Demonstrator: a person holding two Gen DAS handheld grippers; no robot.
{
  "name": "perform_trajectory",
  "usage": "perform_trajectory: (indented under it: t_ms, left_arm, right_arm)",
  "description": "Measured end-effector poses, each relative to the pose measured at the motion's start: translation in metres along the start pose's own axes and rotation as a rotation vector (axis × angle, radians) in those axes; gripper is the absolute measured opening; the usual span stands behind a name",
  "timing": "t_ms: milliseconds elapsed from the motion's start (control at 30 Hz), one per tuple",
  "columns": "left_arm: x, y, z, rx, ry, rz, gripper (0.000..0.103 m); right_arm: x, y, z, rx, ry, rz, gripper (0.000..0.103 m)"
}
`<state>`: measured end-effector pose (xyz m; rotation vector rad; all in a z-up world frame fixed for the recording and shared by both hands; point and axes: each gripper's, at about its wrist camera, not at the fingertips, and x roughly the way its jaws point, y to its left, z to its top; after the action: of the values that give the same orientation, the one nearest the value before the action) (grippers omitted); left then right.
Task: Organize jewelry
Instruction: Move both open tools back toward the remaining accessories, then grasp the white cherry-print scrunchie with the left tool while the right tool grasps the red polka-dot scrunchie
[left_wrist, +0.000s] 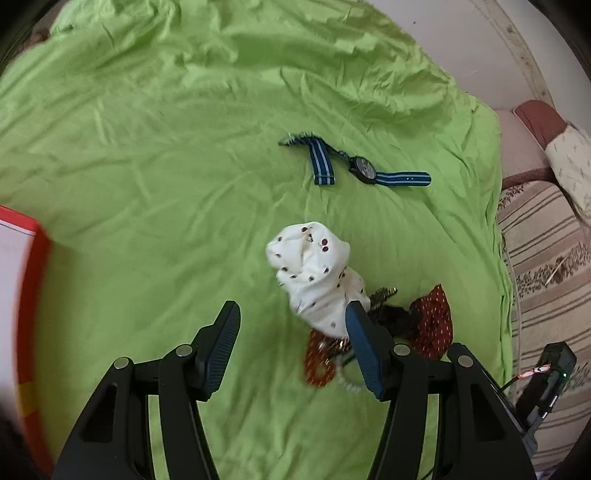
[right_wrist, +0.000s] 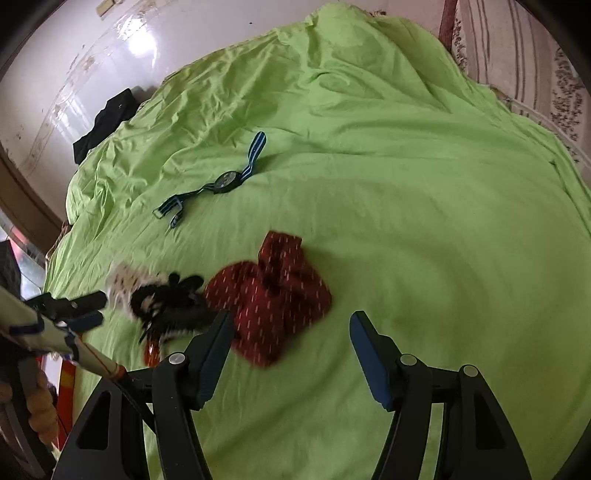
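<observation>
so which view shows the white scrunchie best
The left wrist view: the white scrunchie is sharp and near centre, its dots clear. In the right wrist view it is a blurred patch at the left, partly behind black items.

The left claw (left_wrist: 291, 332) is black plastic: two angular arms with triangular cut-outs, each hinged by round silver rivets, ending in fingers (left_wrist: 364, 349) faced with ribbed dark-blue pads. Beside its right arm sits a small black module with a green light and a thin red cable. The right claw (right_wrist: 291, 341) has the same black frame, silver rivets and blue ribbed pads. From the right wrist view, the left claw's handle looks pale with blue bands and an orange ring.
</observation>
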<state>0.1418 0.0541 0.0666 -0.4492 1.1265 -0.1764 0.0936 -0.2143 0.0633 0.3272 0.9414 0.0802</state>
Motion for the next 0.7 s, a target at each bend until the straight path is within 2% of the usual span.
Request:
perform_trajectory:
  t_ms: [133,167,200,233,267,367,500,700]
  left_arm:
    - [0.025,-0.003,0.006,-0.011,0.040,-0.014,0.057]
    - [0.029,-0.004,0.007,-0.018,0.050,-0.030,0.044]
    - [0.032,-0.005,0.008,-0.021,0.064,-0.045,0.022]
    - [0.035,-0.006,0.008,-0.020,0.086,-0.065,0.010]
    - [0.036,-0.008,0.006,-0.016,0.101,-0.079,0.005]
    - [0.023,-0.015,0.001,0.026,0.072,-0.076,0.005]
    - [-0.008,-0.021,-0.009,0.055,0.039,-0.083,0.005]
    - [-0.077,-0.028,-0.033,0.155,-0.050,-0.078,0.004]
  right_arm:
    - [0.017,0.001,0.004,-0.010,0.029,-0.004,0.069]
    - [0.019,0.001,0.004,-0.015,0.034,-0.006,0.063]
    - [0.021,0.001,0.004,-0.022,0.035,-0.008,0.047]
    - [0.022,0.002,0.004,-0.032,0.039,-0.010,0.036]
    - [0.023,0.002,0.004,-0.038,0.045,-0.005,0.022]
    - [0.014,0.003,0.002,-0.033,0.034,0.011,0.014]
    - [-0.009,0.008,-0.002,-0.032,0.004,0.018,0.013]
    - [-0.058,0.017,-0.010,-0.052,-0.046,0.016,0.013]
